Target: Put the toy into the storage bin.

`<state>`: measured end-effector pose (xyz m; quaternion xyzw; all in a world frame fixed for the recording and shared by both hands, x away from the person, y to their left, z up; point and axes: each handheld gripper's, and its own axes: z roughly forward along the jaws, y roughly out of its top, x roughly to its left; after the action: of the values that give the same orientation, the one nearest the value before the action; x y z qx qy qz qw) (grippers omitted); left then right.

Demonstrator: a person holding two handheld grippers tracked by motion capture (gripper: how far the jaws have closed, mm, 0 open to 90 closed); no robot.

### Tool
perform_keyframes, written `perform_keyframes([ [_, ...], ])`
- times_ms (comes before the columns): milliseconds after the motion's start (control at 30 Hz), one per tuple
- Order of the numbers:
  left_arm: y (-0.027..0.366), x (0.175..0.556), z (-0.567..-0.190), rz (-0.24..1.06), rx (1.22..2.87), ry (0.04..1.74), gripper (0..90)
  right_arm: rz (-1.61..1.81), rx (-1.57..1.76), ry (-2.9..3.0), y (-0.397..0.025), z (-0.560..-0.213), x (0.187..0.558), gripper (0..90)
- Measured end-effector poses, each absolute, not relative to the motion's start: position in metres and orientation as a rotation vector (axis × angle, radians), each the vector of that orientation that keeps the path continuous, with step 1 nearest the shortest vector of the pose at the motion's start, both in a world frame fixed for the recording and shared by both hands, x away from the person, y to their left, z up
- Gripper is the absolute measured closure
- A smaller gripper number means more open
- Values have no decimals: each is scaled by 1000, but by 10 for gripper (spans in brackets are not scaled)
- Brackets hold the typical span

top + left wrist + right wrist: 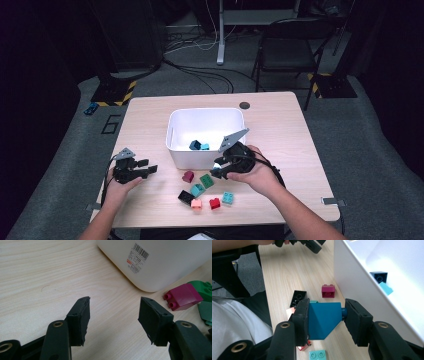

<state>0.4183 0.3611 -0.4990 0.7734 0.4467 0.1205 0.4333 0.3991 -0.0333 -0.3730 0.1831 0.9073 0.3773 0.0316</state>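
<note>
The right gripper (pixel 325 320) squeezed a teal block (pixel 323 320) between its two black jaws and held it up above the table (pixel 280 130), just beside the white bin (pixel 205 125). Under it, more blocks lay on the table close to the person: a red block (pixel 215 203), a pink block (pixel 196 203), a black block (pixel 185 196) and a light teal flat block (pixel 228 197). A little farther lay a green block (pixel 206 180) and a purple block (pixel 188 176), which sat near the bin's front wall. The left gripper (pixel 113 315) hung low over bare table to the left of the blocks, its jaws wide apart with nothing between them. Inside the bin sat a dark blue block (pixel 379 276) and a light blue block (pixel 385 288), touching each other. Beyond the table stood a dark chair (pixel 290 45) on the grey floor (pixel 360 130).
</note>
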Motion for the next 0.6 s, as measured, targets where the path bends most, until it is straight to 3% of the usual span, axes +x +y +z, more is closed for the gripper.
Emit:
perform_keyframes([
  [600,361,418,-499,300,1929,1114,421,1173,540,2776,-29,-334,413,560],
])
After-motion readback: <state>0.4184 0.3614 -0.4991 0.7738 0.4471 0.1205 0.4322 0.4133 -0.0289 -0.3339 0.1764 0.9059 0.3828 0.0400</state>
